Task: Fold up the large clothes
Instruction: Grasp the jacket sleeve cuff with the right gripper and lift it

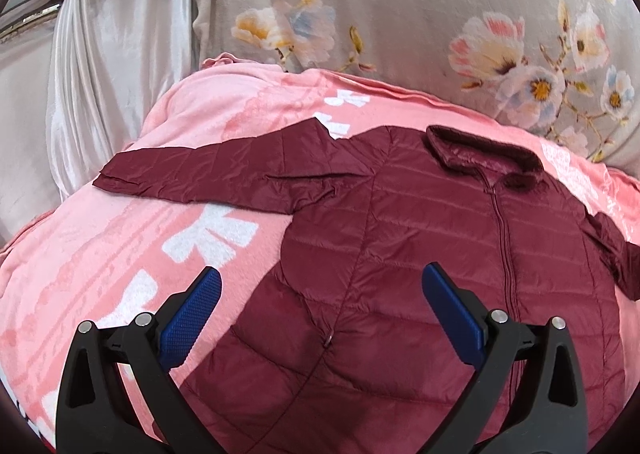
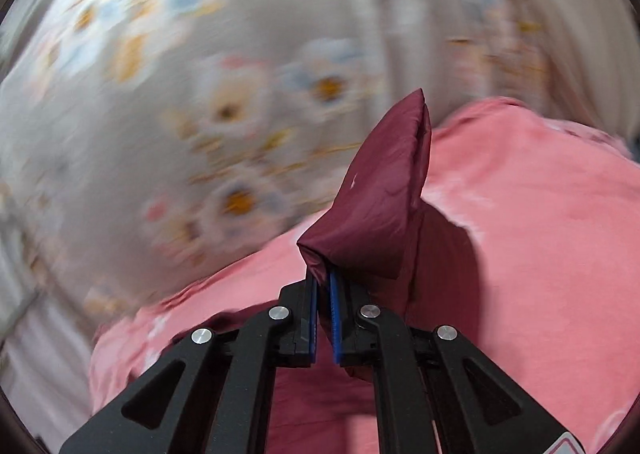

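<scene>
Right gripper [image 2: 324,286] pinched a sleeve end of the maroon jacket [image 1: 400,254], lifted off the bed [image 1: 120,254]. Left gripper [image 1: 320,294] hung spread and empty over the hem; the outstretched sleeve [image 1: 200,169] ran toward the bed's left edge.

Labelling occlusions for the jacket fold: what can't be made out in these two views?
- Left wrist view: jacket hem, cut off by the bottom edge and the open left gripper.
- Left wrist view: sleeve end, cut off at the right edge.
- Right wrist view: floral fabric, motion-blurred.
- Right wrist view: right gripper fingertips, covered by the clamped sleeve.
</scene>
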Motion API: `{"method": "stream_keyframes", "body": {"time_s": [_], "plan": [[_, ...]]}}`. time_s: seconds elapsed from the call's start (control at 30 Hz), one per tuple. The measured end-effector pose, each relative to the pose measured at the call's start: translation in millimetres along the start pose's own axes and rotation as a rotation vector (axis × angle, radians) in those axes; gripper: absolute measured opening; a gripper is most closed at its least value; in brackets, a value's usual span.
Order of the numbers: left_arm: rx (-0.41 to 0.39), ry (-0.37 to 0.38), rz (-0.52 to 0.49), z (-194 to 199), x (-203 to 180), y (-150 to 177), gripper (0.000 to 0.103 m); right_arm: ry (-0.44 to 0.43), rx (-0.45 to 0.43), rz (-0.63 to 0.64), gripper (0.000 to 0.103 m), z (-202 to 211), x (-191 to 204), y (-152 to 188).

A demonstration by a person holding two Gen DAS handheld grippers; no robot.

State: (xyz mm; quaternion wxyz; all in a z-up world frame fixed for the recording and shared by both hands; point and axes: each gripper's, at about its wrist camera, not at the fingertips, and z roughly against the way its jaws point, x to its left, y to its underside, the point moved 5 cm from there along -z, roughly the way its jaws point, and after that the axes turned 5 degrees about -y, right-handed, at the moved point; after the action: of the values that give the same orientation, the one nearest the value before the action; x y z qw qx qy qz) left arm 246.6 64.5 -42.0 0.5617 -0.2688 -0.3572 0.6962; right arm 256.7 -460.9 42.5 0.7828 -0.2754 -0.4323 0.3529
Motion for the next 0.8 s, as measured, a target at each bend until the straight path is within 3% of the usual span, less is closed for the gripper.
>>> {"method": "stream_keyframes", "body": {"time_s": [0.2, 0.4, 0.6, 0.8], "plan": [[-0.01, 0.009, 0.025, 0, 17, -8, 0.098, -0.247, 0.192, 0.169, 0.006, -53, 131, 70], [-0.001, 0.021, 0.042, -8, 36, -9, 0.098, -0.385, 0.362, 0.265, 0.006, -85, 204, 152], [0.03, 0.046, 0.061, -22, 47, -8, 0.098, -0.418, 0.534, 0.356, 0.006, -115, 241, 229], [0.044, 0.067, 0.064, -30, 47, -7, 0.098, -0.383, 0.628, 0.41, 0.006, -130, 242, 275]]}}
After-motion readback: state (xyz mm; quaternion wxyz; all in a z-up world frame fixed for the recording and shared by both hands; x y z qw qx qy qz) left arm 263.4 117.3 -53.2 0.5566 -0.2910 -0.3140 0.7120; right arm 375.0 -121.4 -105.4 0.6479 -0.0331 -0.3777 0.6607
